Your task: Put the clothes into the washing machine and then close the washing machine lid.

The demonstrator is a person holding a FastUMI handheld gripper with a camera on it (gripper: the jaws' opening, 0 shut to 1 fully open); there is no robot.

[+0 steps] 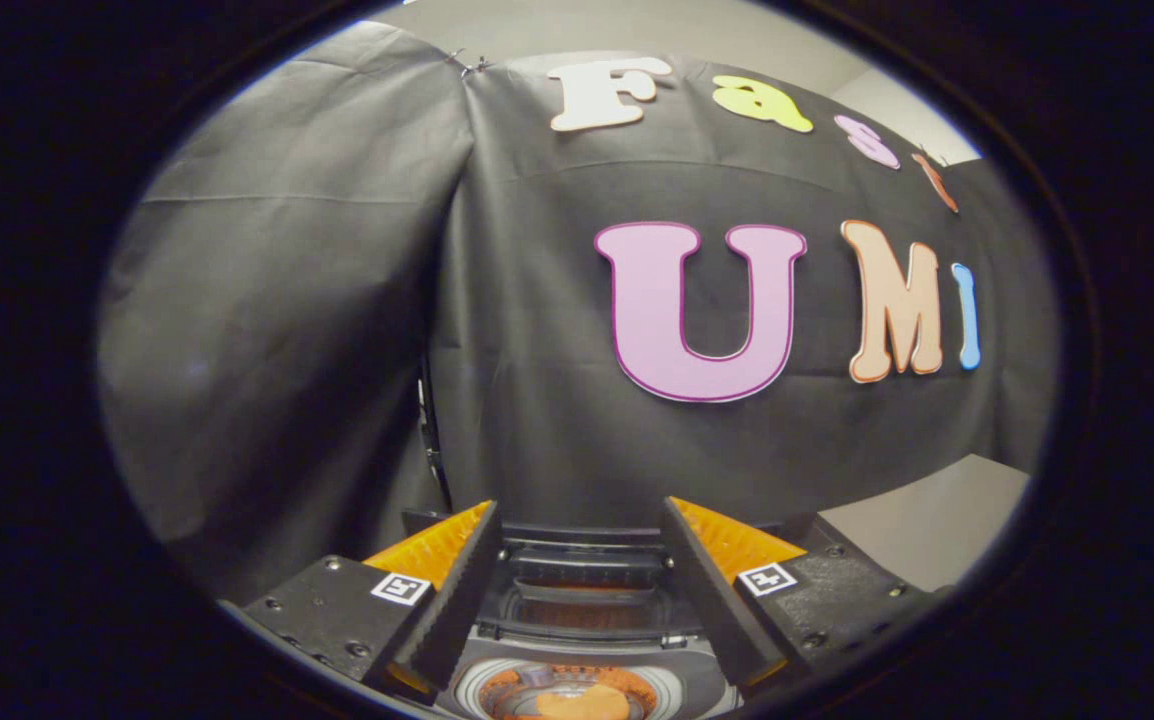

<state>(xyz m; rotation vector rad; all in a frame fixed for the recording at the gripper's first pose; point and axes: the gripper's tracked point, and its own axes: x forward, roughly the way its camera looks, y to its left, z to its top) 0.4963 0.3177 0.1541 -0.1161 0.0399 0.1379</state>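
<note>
Black cloth hangs as the booth wall (537, 330) well beyond my claw (577, 530), with a seam where two panels meet a little to the left of my fingers. My claw is spread wide, its two fingers (457, 590) standing apart with nothing pressed between them, and each carries a small square marker tag (401, 588) on its outer block.

Between my fingers and below them I look down on the washing machine (577, 640). Its lid (582, 575) stands up at the back, tilted open, just ahead of my fingertips, and it seems to have a see-through window in a dark frame. Nearer to me, right under the roots of my fingers, is the round drum opening (562, 695) with a pale ring around it. Inside that opening lies something orange, the clothes (582, 703), sitting in the drum; I see just the top of the heap, so I cannot tell how many pieces there are or what kind.

Off to the right of my claw, beyond the right finger, a pale flat stretch of table (937, 520) meets the foot of the cloth wall. The machine stands close against that cloth, with its raised lid near it; whether the lid touches the cloth I cannot tell
</note>
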